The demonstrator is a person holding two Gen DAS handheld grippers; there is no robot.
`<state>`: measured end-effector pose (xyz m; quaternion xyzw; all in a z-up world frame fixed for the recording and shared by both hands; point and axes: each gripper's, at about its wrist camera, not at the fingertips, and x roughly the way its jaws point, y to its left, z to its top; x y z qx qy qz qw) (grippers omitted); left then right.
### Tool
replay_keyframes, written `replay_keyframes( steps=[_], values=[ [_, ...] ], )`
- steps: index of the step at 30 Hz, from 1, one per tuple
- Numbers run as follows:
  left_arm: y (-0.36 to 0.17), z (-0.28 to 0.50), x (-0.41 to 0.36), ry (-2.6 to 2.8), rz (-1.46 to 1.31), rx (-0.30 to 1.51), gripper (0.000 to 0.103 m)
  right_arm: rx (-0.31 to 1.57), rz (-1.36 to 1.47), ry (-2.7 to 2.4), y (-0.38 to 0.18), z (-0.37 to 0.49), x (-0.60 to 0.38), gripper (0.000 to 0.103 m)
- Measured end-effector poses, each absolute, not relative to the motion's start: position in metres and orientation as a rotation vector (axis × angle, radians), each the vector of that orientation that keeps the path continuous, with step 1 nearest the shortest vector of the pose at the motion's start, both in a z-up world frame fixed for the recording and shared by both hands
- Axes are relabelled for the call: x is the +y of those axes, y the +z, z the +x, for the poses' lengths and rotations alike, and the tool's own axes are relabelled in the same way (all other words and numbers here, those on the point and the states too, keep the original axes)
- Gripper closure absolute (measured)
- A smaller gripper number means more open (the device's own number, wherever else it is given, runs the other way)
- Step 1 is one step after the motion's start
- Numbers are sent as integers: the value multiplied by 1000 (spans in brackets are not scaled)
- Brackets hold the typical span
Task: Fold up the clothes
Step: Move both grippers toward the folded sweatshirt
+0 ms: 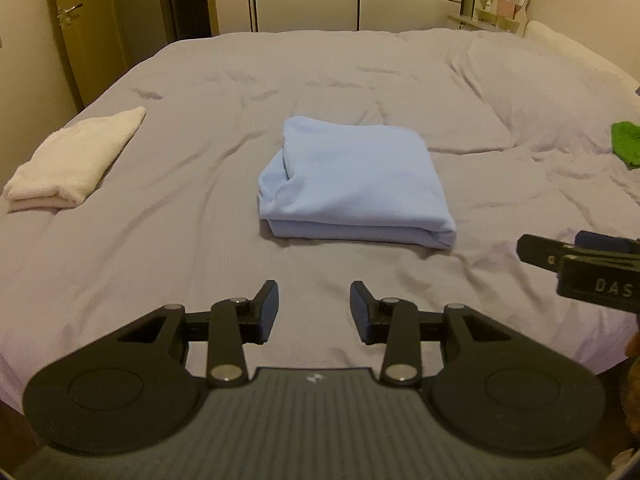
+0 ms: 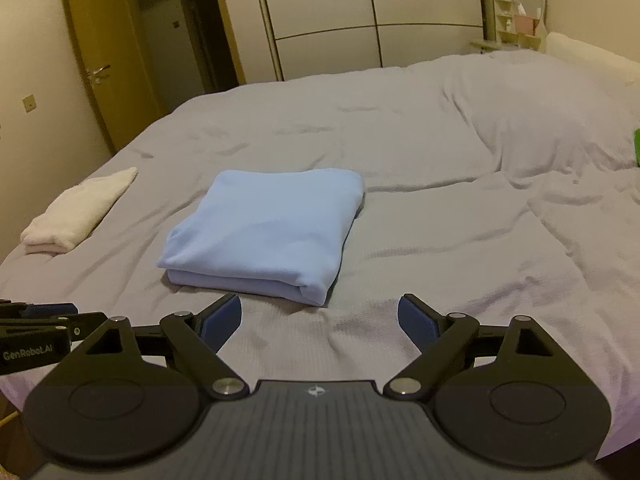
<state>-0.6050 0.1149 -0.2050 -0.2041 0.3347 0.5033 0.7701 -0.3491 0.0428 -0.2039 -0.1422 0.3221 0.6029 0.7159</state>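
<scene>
Blue garment folded, centre frame on bed. Left gripper and right gripper released, empty, lower frame. White towel folded, left. Fold apparently complete; green cloth, right edge, possibly next.

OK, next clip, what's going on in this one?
A person holds a two-finger gripper in each hand over a bed while folding clothes. The light blue garment lies folded in the middle of the grey cover, and a folded white towel sits off to the left. Something green shows at the right edge. The left gripper and the right gripper are both open, empty, and short of the blue garment.
</scene>
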Motion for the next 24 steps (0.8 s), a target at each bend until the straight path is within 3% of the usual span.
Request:
replay_keyframes(
  steps=[9, 13, 20, 24],
  values=[
    [-195, -625, 110, 1094, -516, 672, 62, 711, -307, 1373, -202, -351, 35, 14],
    [-199, -649, 129, 1032, -690, 570, 59, 738, -279, 1407, -206, -351, 35, 14],
    [-242, -700, 196, 904, -1094, 340, 56, 985, -32, 1447, -240, -318, 39, 14],
    [-274, -708, 244, 858, -1226, 254, 49, 1134, 169, 1440, -261, -296, 50, 14]
  ],
)
